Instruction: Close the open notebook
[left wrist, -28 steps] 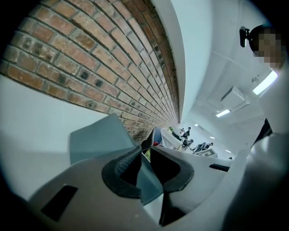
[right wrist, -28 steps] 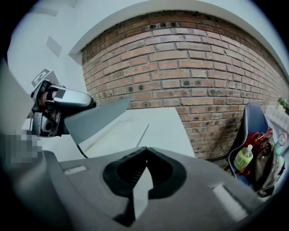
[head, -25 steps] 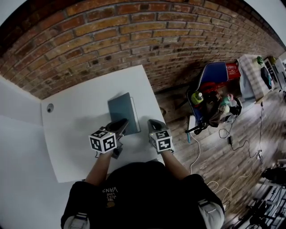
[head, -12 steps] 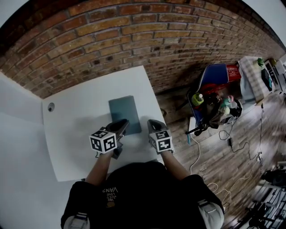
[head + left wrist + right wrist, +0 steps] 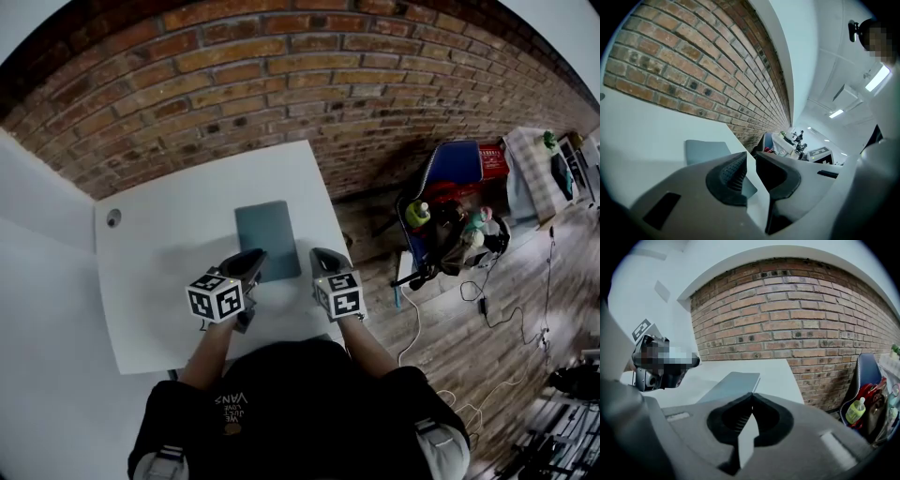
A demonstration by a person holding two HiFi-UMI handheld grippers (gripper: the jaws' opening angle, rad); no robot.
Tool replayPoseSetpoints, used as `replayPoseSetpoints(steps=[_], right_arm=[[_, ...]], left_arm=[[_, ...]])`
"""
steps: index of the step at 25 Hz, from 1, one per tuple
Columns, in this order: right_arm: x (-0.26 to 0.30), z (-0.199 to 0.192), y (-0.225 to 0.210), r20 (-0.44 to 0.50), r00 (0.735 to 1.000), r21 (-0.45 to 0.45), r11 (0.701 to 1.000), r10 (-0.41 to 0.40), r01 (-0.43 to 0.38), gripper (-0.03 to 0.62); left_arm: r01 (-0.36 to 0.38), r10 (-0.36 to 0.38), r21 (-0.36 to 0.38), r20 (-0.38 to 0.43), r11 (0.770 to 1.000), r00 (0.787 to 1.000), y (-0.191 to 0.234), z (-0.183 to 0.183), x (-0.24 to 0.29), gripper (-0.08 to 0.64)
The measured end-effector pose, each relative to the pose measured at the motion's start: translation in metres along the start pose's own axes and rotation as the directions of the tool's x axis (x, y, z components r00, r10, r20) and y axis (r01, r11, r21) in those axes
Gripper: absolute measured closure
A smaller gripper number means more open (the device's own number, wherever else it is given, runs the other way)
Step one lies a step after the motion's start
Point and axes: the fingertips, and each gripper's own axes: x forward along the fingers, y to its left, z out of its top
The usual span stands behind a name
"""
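The grey-blue notebook (image 5: 265, 241) lies closed and flat on the white table (image 5: 159, 262), just ahead of both grippers. My left gripper (image 5: 254, 259) hovers at its near left corner. In the left gripper view (image 5: 750, 158) the jaws stand a narrow gap apart with nothing between them, and the notebook (image 5: 704, 151) shows past the left jaw. My right gripper (image 5: 320, 255) is at the notebook's near right side. Its tips meet (image 5: 751, 395), shut on nothing, with the notebook (image 5: 733, 383) straight ahead.
A brick wall (image 5: 281, 84) runs behind the table. A small round hole (image 5: 113, 217) sits near the table's far left corner. The table's right edge is close beside my right gripper. A blue chair with bottles and bags (image 5: 450, 211) stands on the wooden floor to the right.
A second ago the notebook's cover stood partly raised with a white page edge showing; it now lies flat and closed. Both grippers have stayed where they were.
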Motion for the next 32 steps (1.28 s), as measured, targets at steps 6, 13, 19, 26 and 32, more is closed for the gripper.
replayPoseSetpoints(steps=[6,13,19,26,32], right_arm=[[-0.008,0.023,0.016,0.067,0.998,-0.017,1.000,0.009,-0.008,0.594],[-0.022,0.052,0.035,0.159,0.987,-0.039,0.999,0.018,-0.012,0.594],[-0.036,0.073,0.056,0.218,0.976,-0.048,0.999,0.028,-0.018,0.594],[-0.051,0.089,0.084,0.278,0.959,-0.051,0.998,0.055,-0.043,0.594],[-0.066,0.097,0.108,0.322,0.944,-0.059,0.996,0.080,-0.064,0.594]], left_arm=[[-0.036,0.034,0.034,0.056,0.999,0.998,0.003,0.008,-0.024,0.494],[-0.083,0.073,0.069,0.131,0.994,0.989,0.007,0.017,-0.055,0.514],[-0.134,0.114,0.099,0.185,0.986,0.976,0.012,0.021,-0.085,0.531],[-0.175,0.147,0.106,0.232,0.979,0.961,0.020,0.024,-0.120,0.546],[-0.223,0.182,0.140,0.256,0.965,0.949,0.024,0.020,-0.150,0.549]])
